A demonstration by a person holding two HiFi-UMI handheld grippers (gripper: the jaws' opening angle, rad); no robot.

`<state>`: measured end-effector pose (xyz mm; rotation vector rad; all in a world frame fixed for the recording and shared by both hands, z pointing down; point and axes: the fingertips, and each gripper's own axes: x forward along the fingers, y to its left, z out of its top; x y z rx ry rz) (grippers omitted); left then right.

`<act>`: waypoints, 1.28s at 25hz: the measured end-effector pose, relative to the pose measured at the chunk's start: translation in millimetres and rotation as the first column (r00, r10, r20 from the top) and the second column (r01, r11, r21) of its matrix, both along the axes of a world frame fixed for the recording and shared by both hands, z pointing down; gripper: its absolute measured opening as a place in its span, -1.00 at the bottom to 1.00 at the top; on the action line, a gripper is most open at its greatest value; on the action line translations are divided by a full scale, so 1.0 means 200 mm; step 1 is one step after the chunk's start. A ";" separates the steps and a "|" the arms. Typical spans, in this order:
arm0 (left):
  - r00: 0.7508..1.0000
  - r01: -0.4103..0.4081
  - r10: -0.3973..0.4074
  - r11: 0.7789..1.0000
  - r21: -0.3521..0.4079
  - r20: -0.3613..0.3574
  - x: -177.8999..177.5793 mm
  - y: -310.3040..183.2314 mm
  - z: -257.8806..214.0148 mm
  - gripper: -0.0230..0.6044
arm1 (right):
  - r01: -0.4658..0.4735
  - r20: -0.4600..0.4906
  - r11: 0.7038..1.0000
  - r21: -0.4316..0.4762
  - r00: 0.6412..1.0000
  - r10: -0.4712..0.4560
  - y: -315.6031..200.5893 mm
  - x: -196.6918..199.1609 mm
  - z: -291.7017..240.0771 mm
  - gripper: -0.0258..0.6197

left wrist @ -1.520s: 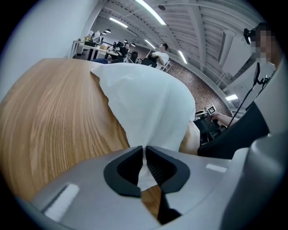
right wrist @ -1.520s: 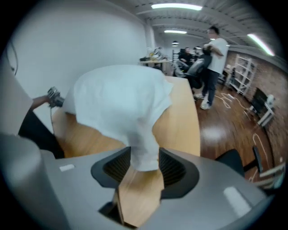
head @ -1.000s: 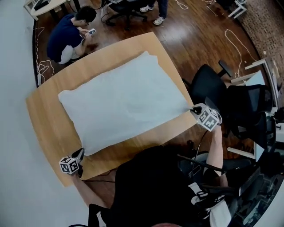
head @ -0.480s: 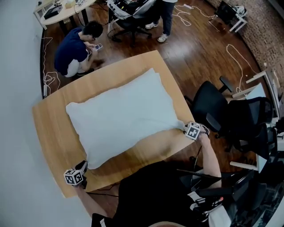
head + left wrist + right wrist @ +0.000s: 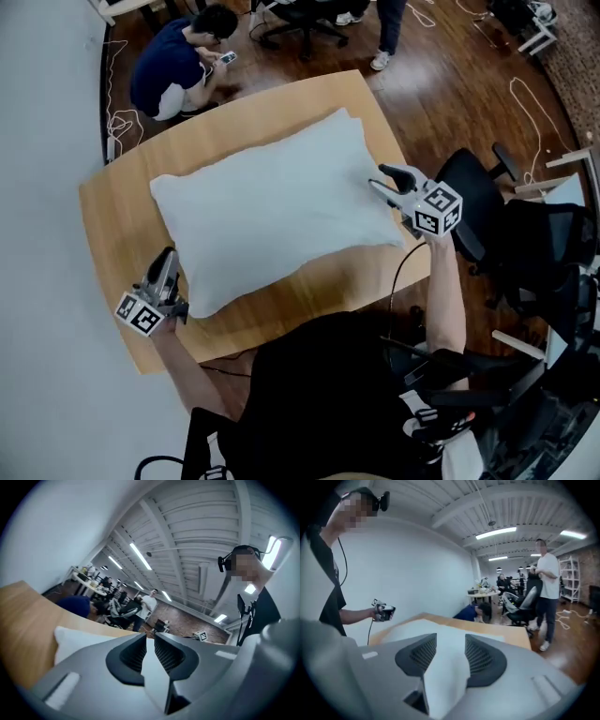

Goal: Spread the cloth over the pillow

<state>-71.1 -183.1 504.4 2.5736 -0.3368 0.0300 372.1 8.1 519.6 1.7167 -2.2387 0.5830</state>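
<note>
The left tool (image 5: pixel 166 258) is held at the near-left corner of the bedding. Its pads stand a narrow slit apart, having just been opening, and grip nothing. The right tool (image 5: pixel 385 177) hangs above the bedding's right end. Its jaws are clearly wider, have also just been opening, and are also empty.

The large white rectangular cloth (image 5: pixel 272 202) lies over the plump pillow, which sits diagonally in the middle of the light wooden worktop (image 5: pixel 111 220). No bare part of the pillow can be told from its cover. With the cloth lying nearly smooth and neither tool gripping it, the spreading looks essentially finished. At most, faint creases and the far right corner, where the edge looks doubled, might want smoothing.

Only the head view gives the whole outline of the cloth and all four corners. It also shows a crouching person in a dark blue top (image 5: pixel 169 70) on the dark wooden floor (image 5: pixel 450 84) beyond the far edge, and a black office chair (image 5: pixel 469 197) at the right. The left gripper view shows the slit between the ribbed pads (image 5: pixel 136 651) more clearly than the head view does. The right gripper view shows the wider gap and the left tool raised across the worktop. It also shows a standing person in a white top (image 5: pixel 547 578), of whom the head view catches only the legs.
</note>
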 end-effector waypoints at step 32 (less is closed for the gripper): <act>0.967 -0.144 0.149 0.989 -0.040 0.205 0.24 0.49 0.42 -0.75 | -0.020 -0.044 0.989 -0.149 0.999 0.013 0.20 -0.27 0.42 -0.40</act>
